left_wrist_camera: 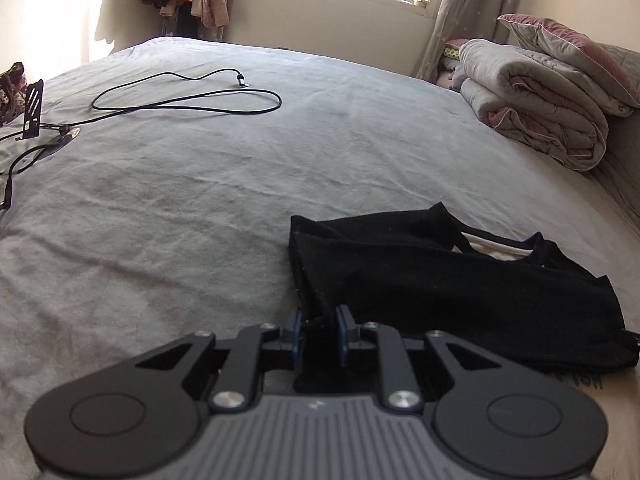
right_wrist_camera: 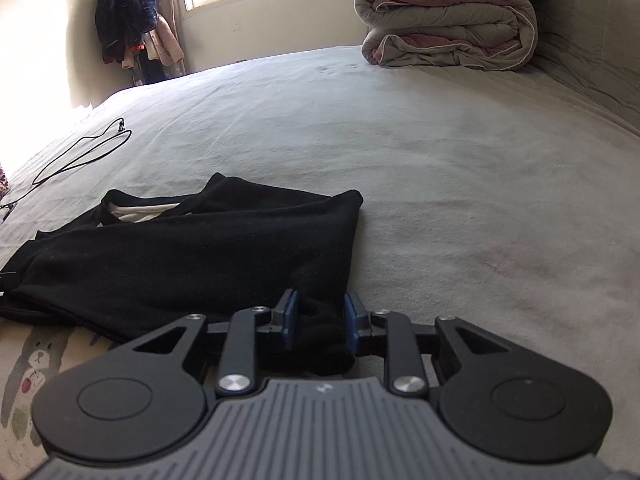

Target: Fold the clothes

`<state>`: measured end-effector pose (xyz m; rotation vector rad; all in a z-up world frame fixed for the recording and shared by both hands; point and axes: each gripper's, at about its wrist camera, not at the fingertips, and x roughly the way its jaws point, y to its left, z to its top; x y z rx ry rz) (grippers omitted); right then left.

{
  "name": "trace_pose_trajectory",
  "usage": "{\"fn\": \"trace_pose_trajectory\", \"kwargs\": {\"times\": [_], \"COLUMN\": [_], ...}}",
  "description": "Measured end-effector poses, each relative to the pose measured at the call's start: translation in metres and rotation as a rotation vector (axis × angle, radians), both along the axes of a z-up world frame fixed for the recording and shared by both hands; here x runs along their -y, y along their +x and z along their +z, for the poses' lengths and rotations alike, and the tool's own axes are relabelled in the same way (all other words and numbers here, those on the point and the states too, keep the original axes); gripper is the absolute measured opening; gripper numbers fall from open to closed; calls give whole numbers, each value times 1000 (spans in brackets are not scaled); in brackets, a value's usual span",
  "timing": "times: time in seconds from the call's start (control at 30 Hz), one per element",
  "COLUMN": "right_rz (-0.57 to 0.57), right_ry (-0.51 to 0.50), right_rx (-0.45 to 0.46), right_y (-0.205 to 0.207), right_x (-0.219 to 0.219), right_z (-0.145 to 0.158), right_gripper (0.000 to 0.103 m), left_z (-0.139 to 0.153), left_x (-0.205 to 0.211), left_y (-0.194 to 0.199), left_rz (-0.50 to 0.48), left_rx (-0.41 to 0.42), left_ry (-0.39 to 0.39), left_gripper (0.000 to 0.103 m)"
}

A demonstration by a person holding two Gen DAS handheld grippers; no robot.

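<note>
The right tongs [right_wrist_camera: 318,320] sit low over a grey bed [right_wrist_camera: 460,168], blue pads apart with a bunched corner of a black garment [right_wrist_camera: 192,248] between them. The garment lies folded to the left, a white lining showing. A black cable [right_wrist_camera: 84,150] loops far left; a rolled quilt [right_wrist_camera: 448,24] rests at the back.

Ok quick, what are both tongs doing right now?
Left tongs: part open, a corner of the black garment between the pads; a firm grip cannot be told.
Right tongs: part open, black cloth bunched between the pads; grip cannot be told.
</note>
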<state>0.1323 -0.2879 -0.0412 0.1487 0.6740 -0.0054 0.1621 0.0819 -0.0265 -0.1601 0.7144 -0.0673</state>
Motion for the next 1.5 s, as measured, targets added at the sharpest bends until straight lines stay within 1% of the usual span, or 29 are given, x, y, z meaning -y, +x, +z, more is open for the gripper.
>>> {"fn": "trace_pose_trajectory", "kwargs": {"times": [0.03, 0.07, 0.13, 0.2, 0.27, 0.33, 0.43, 0.47, 0.5, 0.57, 0.6, 0.63, 0.67, 0.73, 0.8, 0.87, 0.97, 1.07, 1.23, 1.27, 1.4, 1.5], "right_rz": [0, 4, 22, 49, 71, 90, 89, 79, 75, 67, 57, 53, 53, 54, 57, 53, 45, 33, 19, 13, -11, -34], "right_ry": [-4, -20, -51, -76, -90, -102, -132, -145, -134, -114, -97, -83, -62, -25, -10, -6, 19, 47, 58, 60, 70, 78], "right_rx": [12, 37, 82, 118, 124, 124, 90, 42, 38, 31, 25, 23, 33, 55, 69, 69, 64, 56, 34, 25, 11, -2], "right_y": [-3, -6, -8, -7, 0, 6, 14, 19, 18, 17, 15, 13, 8, -3, -16, -29, -51, -76, -112, -119, -142, -161], "right_x": [-2, -6, -15, -28, -40, -50, -55, -52, -48, -39, -38, -37, -36, -33, -30, -28, -25, -23, -27, -27, -29, -30], "right_z": [4, 8, 17, 23, 23, 22, 10, 0, -5, -14, -10, -6, -2, 6, 12, 16, 20, 22, 23, 23, 22, 20], "right_gripper": [32, 36, 38, 43, 45, 45, 45, 45, 43, 42, 42, 44, 47, 50, 52, 54, 59, 62, 67, 68, 72, 72], "left_z": [4, 9, 18, 21, 17, 7, -14, -21, -28, -26, -23, -20, -17, -12, -7, -3, 2, 7, 16, 19, 25, 26], "left_x": [-3, -4, -3, 3, 14, 22, 26, 25, 24, 22, 23, 24, 25, 21, 16, 11, 6, 3, -5, -6, -11, -17], "left_y": [-2, -5, -10, -12, -8, -5, -2, -2, -1, -2, -4, -6, -8, -20, -33, -48, -70, -94, -131, -138, -164, -181], "left_rz": [20, 29, 32, 5, -44, -85, -119, -128, -137, -134, -133, -133, -133, -131, -129, -121, -116, -112, -92, -87, -78, -65], "left_rx": [19, 56, 124, 169, 168, 147, 116, 112, 109, 105, 103, 102, 101, 113, 125, 122, 119, 113, 101, 100, 100, 87], "left_ry": [-9, -16, -29, -48, -53, -35, 2, 20, 36, 26, 37, 47, 55, 25, -6, -41, -65, -70, -93, -98, -99, -103], "left_gripper": [24, 24, 24, 24, 25, 25, 25, 26, 26, 26, 26, 26, 26, 28, 31, 35, 39, 43, 52, 55, 62, 66]}}
